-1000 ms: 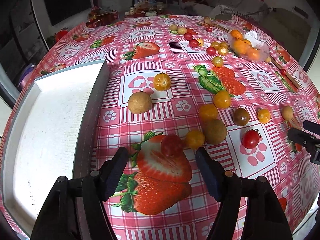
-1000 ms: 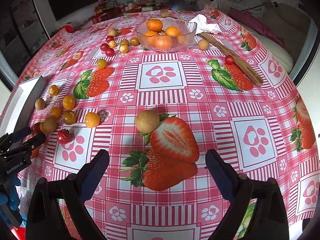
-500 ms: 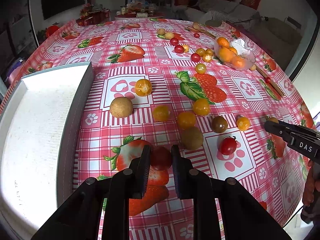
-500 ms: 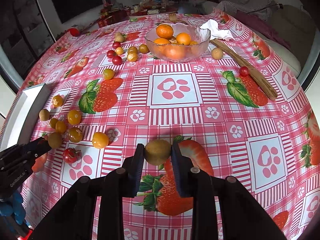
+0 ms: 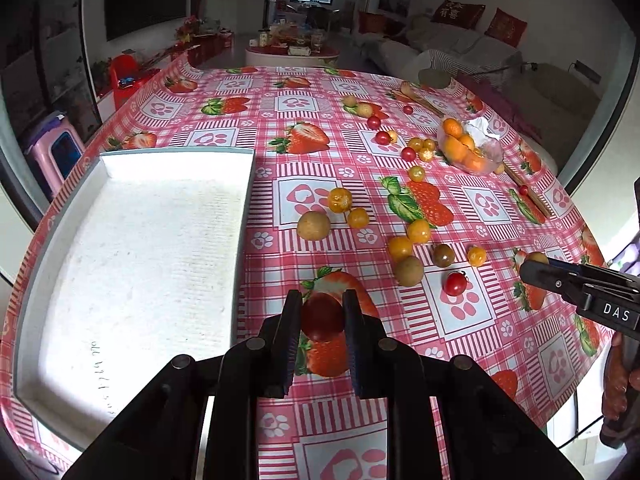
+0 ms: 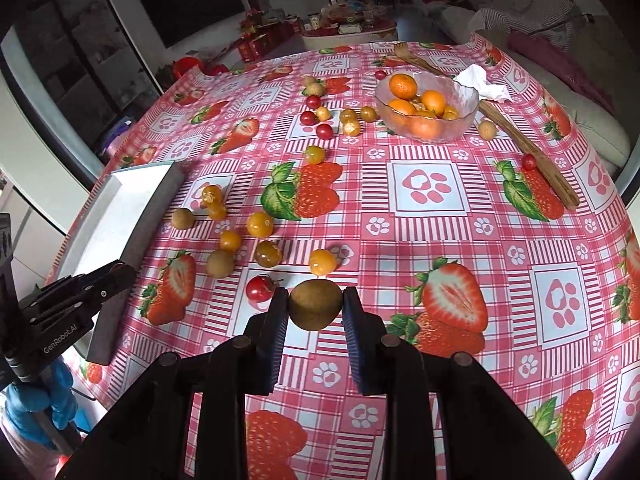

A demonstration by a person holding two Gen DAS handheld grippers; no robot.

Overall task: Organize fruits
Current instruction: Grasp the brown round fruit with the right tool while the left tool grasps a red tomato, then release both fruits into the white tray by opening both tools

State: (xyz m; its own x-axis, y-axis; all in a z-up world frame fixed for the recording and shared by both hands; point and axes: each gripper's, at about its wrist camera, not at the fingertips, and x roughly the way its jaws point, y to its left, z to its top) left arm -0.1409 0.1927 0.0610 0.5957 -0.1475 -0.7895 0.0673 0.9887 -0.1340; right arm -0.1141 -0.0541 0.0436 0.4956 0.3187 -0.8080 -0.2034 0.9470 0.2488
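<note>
Lettering "DAS" marks the right gripper (image 5: 538, 266) body; "GenRobot.AI" marks the left gripper (image 5: 322, 314). Left gripper clamps a dark red tomato (image 5: 322, 317) above the table near its front edge, beside the white tray (image 5: 132, 264). Right gripper clamps a round brown fruit (image 6: 315, 309). Loose fruits crowd the checked tablecloth (image 6: 432, 240); a ribbed glass bowl (image 6: 427, 106) stands towards the far edge.

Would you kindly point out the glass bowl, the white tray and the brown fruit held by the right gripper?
glass bowl (image 6: 464, 118): right wrist view, bare front wall.
white tray (image 5: 132, 248): left wrist view, bare floor.
brown fruit (image 6: 315, 305): right wrist view, its middle.
</note>
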